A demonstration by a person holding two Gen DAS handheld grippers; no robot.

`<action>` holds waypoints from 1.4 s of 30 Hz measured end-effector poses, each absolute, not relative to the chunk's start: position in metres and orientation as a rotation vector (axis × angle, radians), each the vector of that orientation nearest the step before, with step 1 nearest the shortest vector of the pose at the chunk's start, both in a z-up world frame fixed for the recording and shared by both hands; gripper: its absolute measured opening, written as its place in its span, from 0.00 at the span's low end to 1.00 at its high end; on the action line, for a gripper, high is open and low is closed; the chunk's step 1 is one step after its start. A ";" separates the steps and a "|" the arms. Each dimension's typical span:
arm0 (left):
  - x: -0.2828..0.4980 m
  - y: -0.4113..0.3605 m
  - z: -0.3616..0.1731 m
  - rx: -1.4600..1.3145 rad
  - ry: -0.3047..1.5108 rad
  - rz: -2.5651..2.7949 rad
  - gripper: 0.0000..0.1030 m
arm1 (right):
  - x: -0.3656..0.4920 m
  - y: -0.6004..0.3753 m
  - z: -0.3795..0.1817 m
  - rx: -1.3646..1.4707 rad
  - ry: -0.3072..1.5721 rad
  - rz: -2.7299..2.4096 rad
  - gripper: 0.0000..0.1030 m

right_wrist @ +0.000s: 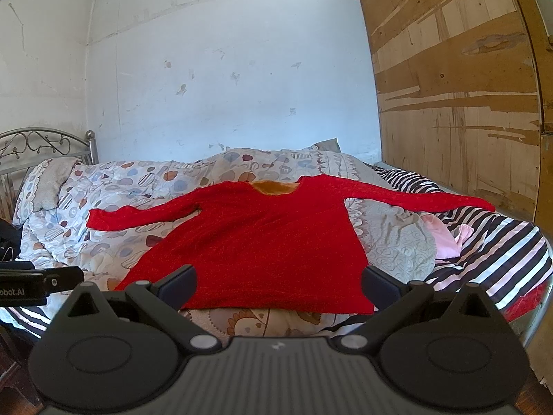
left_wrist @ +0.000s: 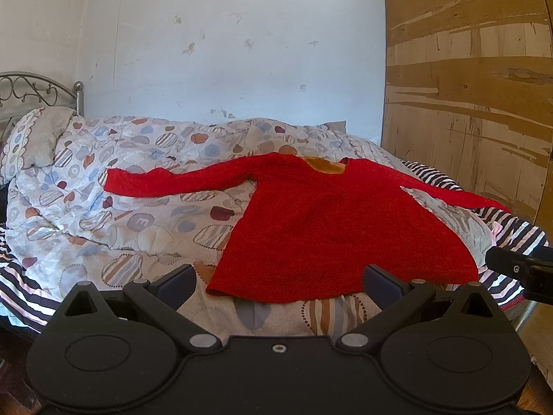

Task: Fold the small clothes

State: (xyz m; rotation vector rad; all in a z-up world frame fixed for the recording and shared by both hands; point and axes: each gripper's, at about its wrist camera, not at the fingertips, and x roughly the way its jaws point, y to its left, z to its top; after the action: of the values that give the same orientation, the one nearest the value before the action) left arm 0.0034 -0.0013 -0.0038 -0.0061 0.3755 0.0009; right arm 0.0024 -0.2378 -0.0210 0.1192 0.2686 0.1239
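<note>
A small red long-sleeved top [left_wrist: 331, 221] lies spread flat on the bed, neck away from me, both sleeves stretched out sideways; it also shows in the right wrist view [right_wrist: 255, 242]. Its orange lining shows at the neck [right_wrist: 274, 186]. My left gripper [left_wrist: 280, 282] is open and empty, hovering just before the top's hem. My right gripper [right_wrist: 278, 282] is open and empty, also just before the hem. The right gripper's tip shows at the right edge of the left wrist view [left_wrist: 518, 266].
A patterned quilt [left_wrist: 138, 186] covers the bed, over a black and white striped sheet [right_wrist: 490, 252]. A pillow [left_wrist: 38, 138] and metal headboard [left_wrist: 20, 90] are at left. A pink cloth [right_wrist: 446, 235] lies at right. A wooden board [left_wrist: 466, 86] stands right, a white wall behind.
</note>
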 end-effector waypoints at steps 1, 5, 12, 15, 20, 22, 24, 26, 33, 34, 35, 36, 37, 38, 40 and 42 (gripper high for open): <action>0.004 -0.001 -0.004 -0.005 0.376 0.001 0.99 | 0.002 -0.238 -0.021 0.119 0.269 0.124 1.00; 0.004 -0.001 -0.004 -0.006 0.377 0.001 0.99 | 0.003 -0.238 -0.021 0.119 0.269 0.125 1.00; 0.003 -0.002 -0.004 -0.006 0.378 0.001 0.99 | 0.003 -0.236 -0.022 0.119 0.274 0.125 1.00; 0.001 -0.004 -0.015 -0.006 0.383 -0.001 0.99 | 0.003 -0.234 -0.024 0.122 0.276 0.127 1.00; 0.003 -0.005 -0.020 -0.006 0.399 -0.003 0.99 | 0.005 -0.235 -0.027 0.127 0.289 0.131 1.00; 0.006 -0.004 -0.020 -0.007 0.408 -0.004 0.99 | 0.007 -0.236 -0.027 0.135 0.299 0.132 1.00; 0.010 -0.005 -0.020 -0.007 0.426 0.000 0.99 | 0.010 -0.238 -0.028 0.146 0.308 0.132 1.00; 0.016 -0.003 -0.018 -0.012 0.447 0.001 0.99 | 0.012 -0.240 -0.029 0.159 0.317 0.128 1.00; 0.040 -0.005 -0.017 0.001 0.521 0.007 0.99 | 0.031 -0.253 -0.031 0.219 0.392 0.127 1.00; 0.046 -0.006 -0.016 0.007 0.536 0.003 0.99 | 0.037 -0.255 -0.030 0.222 0.407 0.122 1.00; 0.053 -0.007 -0.014 0.012 0.548 -0.001 0.99 | 0.044 -0.258 -0.028 0.222 0.424 0.116 1.00; 0.060 -0.007 -0.012 0.014 0.558 -0.002 0.99 | 0.052 -0.261 -0.026 0.221 0.435 0.112 1.00; 0.068 -0.008 -0.009 0.016 0.568 0.001 0.99 | 0.060 -0.265 -0.022 0.225 0.446 0.108 1.00; 0.077 -0.008 -0.006 0.016 0.579 0.004 0.99 | 0.069 -0.270 -0.019 0.231 0.459 0.101 1.00; 0.095 -0.008 0.001 0.008 0.592 0.008 0.99 | 0.090 -0.279 -0.010 0.237 0.494 0.073 1.00; 0.113 -0.010 0.008 0.001 0.598 0.006 0.99 | 0.111 -0.289 -0.002 0.233 0.516 0.040 1.00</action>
State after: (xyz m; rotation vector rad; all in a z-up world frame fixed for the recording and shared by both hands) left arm 0.1133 -0.0095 0.0082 0.0012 0.5984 0.0055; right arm 0.1108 -0.2887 -0.0025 0.2333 0.5158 0.0399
